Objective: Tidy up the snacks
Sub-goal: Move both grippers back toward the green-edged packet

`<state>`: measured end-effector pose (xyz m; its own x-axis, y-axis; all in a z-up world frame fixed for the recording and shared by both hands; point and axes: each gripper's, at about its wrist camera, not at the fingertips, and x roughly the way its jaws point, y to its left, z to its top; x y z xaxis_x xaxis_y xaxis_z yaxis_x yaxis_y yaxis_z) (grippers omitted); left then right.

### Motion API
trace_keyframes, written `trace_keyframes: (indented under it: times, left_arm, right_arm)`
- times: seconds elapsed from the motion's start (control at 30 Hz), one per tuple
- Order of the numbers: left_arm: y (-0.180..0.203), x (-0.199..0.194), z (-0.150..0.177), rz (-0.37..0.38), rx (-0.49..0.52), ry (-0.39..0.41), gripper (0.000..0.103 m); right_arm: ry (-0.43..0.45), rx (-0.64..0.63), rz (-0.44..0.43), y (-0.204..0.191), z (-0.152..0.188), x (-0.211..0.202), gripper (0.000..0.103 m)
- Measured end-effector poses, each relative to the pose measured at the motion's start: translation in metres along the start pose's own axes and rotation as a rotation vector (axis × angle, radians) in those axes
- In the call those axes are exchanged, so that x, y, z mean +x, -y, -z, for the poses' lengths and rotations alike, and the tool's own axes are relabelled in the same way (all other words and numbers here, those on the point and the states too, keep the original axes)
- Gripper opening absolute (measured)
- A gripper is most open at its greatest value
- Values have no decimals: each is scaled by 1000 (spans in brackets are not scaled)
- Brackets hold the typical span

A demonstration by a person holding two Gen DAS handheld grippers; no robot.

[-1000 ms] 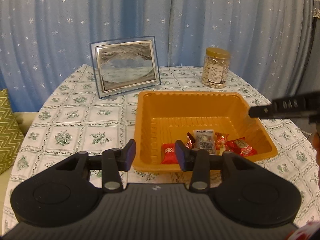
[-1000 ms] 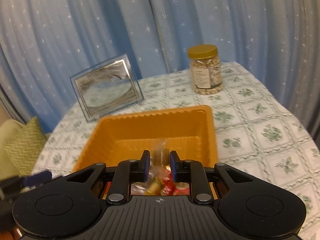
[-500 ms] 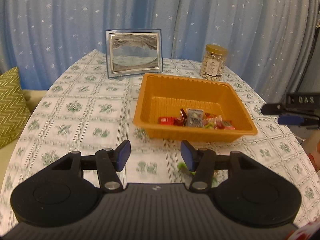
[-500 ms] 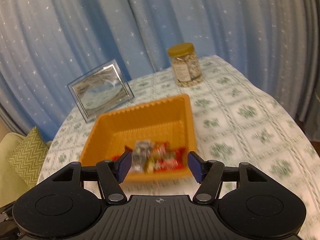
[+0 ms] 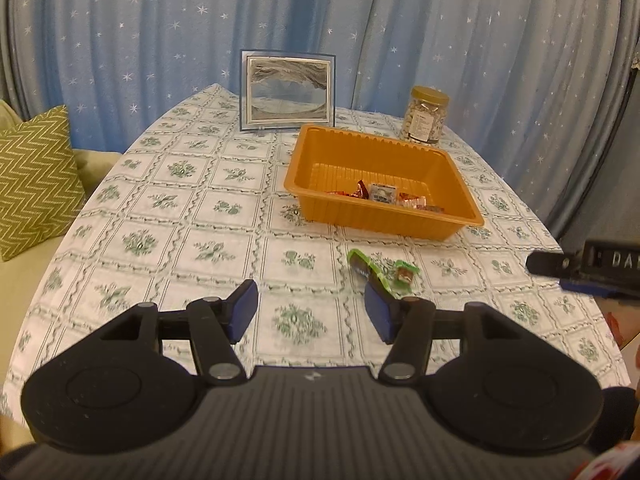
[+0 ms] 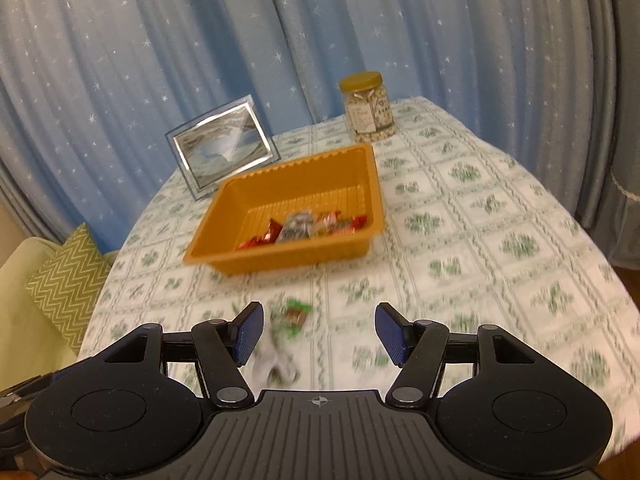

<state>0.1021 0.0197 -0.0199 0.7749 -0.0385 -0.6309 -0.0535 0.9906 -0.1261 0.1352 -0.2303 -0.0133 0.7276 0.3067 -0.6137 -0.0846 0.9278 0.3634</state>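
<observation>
An orange tray [image 5: 372, 134] holds several wrapped snacks [image 5: 384, 194] along its near wall. Two green-wrapped snacks [image 5: 362, 264] [image 5: 406, 274] lie on the tablecloth in front of it. My left gripper [image 5: 310, 300] hovers nearer than these, its jaws opening with nothing between them. In the right wrist view the tray [image 6: 280, 264] sits ahead to the left. A green-wrapped snack [image 6: 296, 314] and a pale wrapper [image 6: 276, 364] lie blurred by the left finger of my right gripper [image 6: 318, 320]. It is open and empty.
A framed picture [image 5: 287, 90] and a lidded jar [image 5: 426, 120] stand behind the tray on the round table with its floral cloth [image 5: 180, 216]. A green zigzag cushion [image 5: 32, 176] lies off the left edge. Blue star curtains hang behind.
Both grippers have drawn back from the tray and their jaws have widened. The right one let go of a wrapped snack over the tray. The green snacks on the cloth have come into view.
</observation>
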Motion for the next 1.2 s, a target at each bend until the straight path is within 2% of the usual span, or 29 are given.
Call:
trace_keyframes:
  times: [0.3, 0.63, 0.93, 1.2]
  left_arm:
    - [0, -25, 19, 2, 18, -3, 58]
    - [1, -22, 23, 11, 3, -18, 59]
    - [6, -3, 28, 30, -18, -51, 59]
    - [20, 40, 25, 69, -54, -71, 59]
  right_arm:
    - [-4, -33, 27, -6, 31, -19, 62]
    - [-8, -32, 59, 5, 37, -20, 62]
    - [-16, -27, 75, 11, 41, -9, 62]
    - [-13, 25, 83, 25, 36, 4, 62]
